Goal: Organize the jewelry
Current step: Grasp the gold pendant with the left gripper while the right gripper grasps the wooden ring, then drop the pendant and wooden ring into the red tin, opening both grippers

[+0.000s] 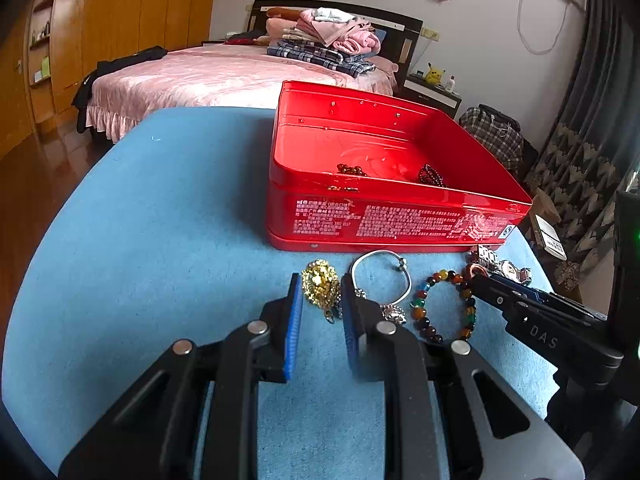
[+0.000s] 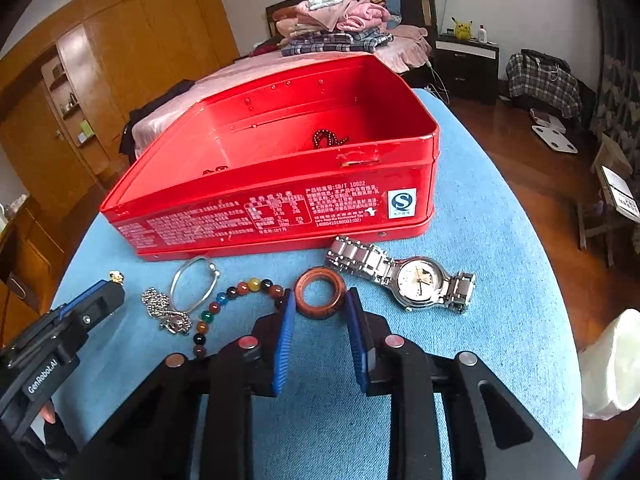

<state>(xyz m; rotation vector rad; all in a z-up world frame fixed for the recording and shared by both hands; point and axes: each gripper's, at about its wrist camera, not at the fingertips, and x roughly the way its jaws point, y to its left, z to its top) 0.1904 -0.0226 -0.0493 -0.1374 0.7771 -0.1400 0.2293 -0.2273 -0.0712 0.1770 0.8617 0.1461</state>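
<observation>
Left gripper [image 1: 320, 292] parted around gold pendant [image 1: 320, 285] on table [image 1: 160, 200]; right gripper [image 2: 320, 300] parted around wooden ring [image 2: 320, 291], before red tin [image 2: 280, 208]. Probably light, stiff, slippery: pinch across outer edges

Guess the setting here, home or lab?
Home, almost certainly a bedroom: a bed with a pink cover and folded clothes stacked on it, wooden wardrobes along the wall, and a nightstand holding a yellow plush toy.
</observation>
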